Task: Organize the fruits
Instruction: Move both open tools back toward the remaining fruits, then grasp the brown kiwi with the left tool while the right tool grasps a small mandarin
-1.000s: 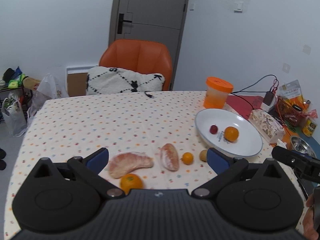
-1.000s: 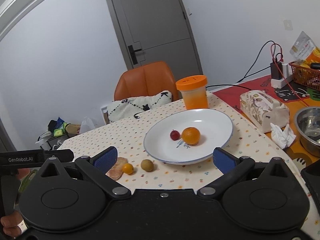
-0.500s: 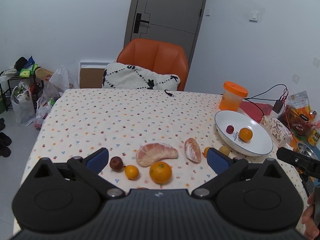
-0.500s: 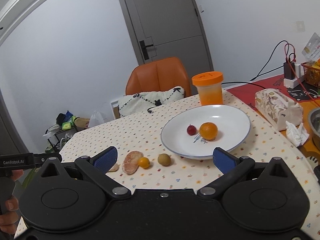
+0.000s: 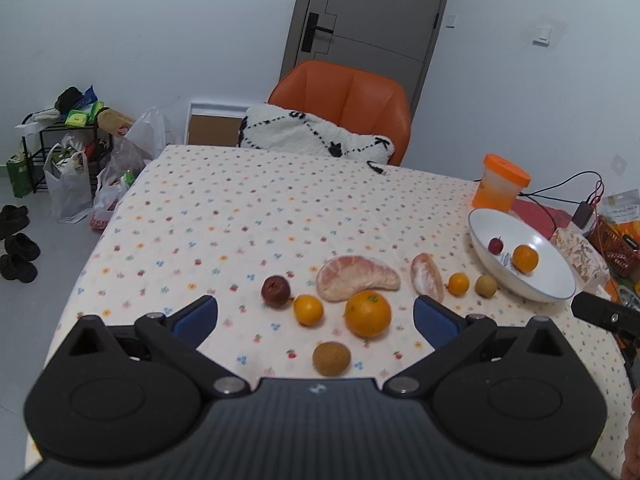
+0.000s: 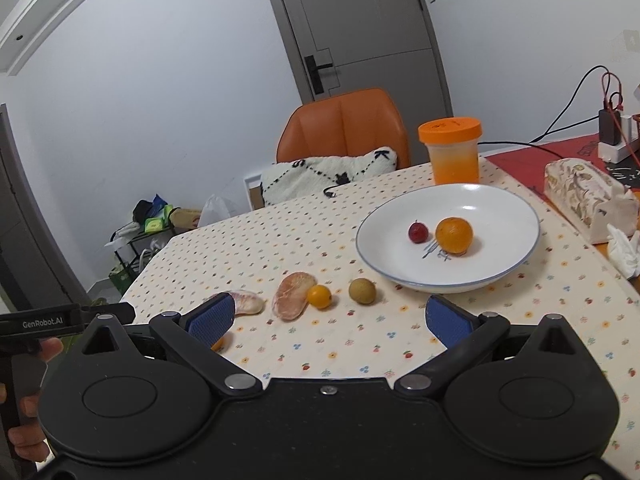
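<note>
- Left tongs (image 5: pixel 315 316) are spread wide and grip nothing, above the table (image 5: pixel 224 220) with its dotted cloth.
- Right tongs (image 6: pixel 328 318) likewise stand apart, holding nothing.
- White round plate (image 6: pixel 500 216) holds a small red fruit (image 6: pixel 418 232) and an orange (image 6: pixel 454 235).
- On the cloth lie a large orange (image 5: pixel 368 313), two peeled pink pomelo segments (image 5: pixel 356 278), a dark brown fruit (image 5: pixel 275 290) and a round tan fruit (image 5: pixel 331 358).

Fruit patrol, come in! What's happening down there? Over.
Left tool and right tool both open, holding nothing. White plate holds an orange and a small red fruit; the other fruit sits on the tablecloth. Path clear.
</note>
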Action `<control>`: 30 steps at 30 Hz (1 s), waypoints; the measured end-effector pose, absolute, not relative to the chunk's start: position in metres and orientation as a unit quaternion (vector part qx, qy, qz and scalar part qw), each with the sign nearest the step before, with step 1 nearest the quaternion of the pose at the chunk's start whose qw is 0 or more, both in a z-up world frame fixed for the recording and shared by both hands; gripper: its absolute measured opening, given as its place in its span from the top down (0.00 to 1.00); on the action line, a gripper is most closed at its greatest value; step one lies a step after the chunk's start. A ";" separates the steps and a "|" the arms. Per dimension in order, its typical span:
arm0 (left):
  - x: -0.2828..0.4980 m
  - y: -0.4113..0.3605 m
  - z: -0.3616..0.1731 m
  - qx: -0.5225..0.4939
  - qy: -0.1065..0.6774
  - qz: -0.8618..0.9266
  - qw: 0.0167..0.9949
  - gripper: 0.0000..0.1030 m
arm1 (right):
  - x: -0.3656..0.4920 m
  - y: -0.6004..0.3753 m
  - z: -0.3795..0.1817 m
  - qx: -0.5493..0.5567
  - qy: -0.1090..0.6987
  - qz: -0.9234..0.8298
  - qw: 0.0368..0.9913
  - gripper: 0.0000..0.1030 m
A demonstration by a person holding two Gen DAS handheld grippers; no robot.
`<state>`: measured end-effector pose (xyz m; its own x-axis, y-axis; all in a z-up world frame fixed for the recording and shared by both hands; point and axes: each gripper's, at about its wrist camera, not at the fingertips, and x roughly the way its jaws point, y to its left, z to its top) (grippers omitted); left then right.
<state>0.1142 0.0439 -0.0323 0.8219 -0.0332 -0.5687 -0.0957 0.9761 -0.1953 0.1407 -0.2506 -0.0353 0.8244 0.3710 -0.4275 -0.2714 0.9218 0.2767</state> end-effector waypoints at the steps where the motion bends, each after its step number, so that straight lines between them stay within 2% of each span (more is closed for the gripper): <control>1: 0.114 0.045 -0.035 -0.109 0.301 0.015 0.947 0.00 | 0.141 -0.249 -0.036 0.102 0.245 0.171 0.949 0.00; 15: 0.124 0.042 -0.066 -0.103 0.329 -0.008 0.939 0.03 | 0.150 -0.227 -0.049 0.088 0.271 0.183 0.941 0.00; 16: 0.127 0.040 -0.068 -0.098 0.338 -0.008 0.936 0.07 | 0.151 -0.226 -0.050 0.087 0.272 0.182 0.941 0.00; 19: 0.135 0.041 -0.078 -0.109 0.362 -0.012 0.926 0.29 | 0.154 -0.222 -0.051 0.084 0.272 0.181 0.941 0.00; 24: 0.137 0.038 -0.079 -0.093 0.356 -0.007 0.930 0.45 | 0.160 -0.215 -0.054 0.084 0.276 0.176 0.941 0.00; 26: 0.138 0.037 -0.079 -0.090 0.354 -0.008 0.931 0.63 | 0.162 -0.211 -0.056 0.081 0.279 0.180 0.940 0.00; 28: 0.139 0.039 -0.079 -0.098 0.355 -0.024 0.930 0.76 | 0.164 -0.206 -0.057 0.075 0.280 0.183 0.939 0.00; 30: 0.140 0.040 -0.077 -0.103 0.353 -0.019 0.930 0.76 | 0.167 -0.203 -0.059 0.073 0.281 0.184 0.939 0.00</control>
<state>0.1396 0.0400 -0.0769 0.7504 -0.1087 -0.6520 -0.0373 0.9779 -0.2059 0.1666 -0.2026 -0.0591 0.7748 0.3862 -0.5005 -0.3043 0.9218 0.2401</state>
